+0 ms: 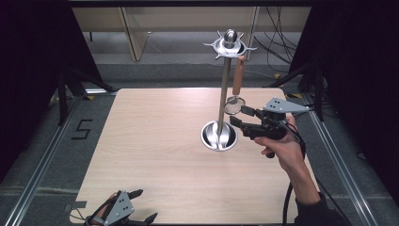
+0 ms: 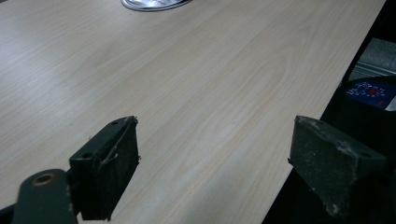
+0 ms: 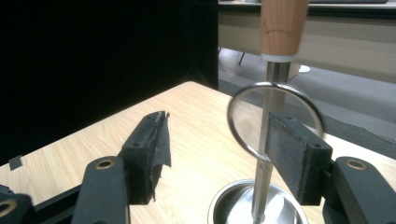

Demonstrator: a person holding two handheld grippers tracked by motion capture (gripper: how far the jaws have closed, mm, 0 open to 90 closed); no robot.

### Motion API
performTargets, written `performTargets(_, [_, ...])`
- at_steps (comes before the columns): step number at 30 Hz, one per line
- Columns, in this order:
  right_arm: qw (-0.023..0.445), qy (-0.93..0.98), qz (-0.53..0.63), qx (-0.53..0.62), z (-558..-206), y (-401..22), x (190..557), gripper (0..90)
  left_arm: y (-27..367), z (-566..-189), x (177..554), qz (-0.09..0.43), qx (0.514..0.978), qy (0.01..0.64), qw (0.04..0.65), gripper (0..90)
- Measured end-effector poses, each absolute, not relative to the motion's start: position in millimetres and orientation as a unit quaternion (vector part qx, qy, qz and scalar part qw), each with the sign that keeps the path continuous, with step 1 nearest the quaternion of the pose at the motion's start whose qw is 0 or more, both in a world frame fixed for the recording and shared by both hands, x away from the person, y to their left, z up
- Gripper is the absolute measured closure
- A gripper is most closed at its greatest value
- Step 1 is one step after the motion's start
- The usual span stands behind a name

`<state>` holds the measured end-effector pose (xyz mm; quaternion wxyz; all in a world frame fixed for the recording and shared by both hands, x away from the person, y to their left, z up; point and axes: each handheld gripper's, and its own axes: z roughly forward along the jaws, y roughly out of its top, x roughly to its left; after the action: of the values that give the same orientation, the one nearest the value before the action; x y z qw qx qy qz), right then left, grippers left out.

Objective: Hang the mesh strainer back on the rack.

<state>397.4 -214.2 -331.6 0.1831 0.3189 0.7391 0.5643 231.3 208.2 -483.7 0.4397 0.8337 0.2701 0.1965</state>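
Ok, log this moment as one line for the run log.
strainer: hanging from rack, wooden handle up | right gripper: open, jaws either side of mesh ring, no grip seen | left gripper: open, over table near edge

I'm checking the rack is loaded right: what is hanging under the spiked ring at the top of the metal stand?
One wooden-handled strainer hangs from the ring, its mesh head down beside the pole. The other hooks look bare. The hook holding it is too small to make out.

One strainer, one metal stand, one table, two grippers
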Motion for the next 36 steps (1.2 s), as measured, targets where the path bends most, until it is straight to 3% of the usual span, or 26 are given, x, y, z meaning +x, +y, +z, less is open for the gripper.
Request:
performTargets(18, [0.171,0.746,0.556,0.324,-346.1,-212.4,393.3,37.6,208.2,-483.5,230.2,0.197,0.831,0.272,0.443,15.1])
performTargets(21, [0.150,0.753,0.551,0.327,-349.9,-211.6,390.3,37.3,208.5,-483.0,230.5,0.196,0.833,0.270,0.442,15.1])
performTargets(36, [0.153,0.763,0.539,0.324,-364.7,-212.1,386.4,35.4,208.9,-482.4,230.2,0.191,0.834,0.271,0.441,15.1])
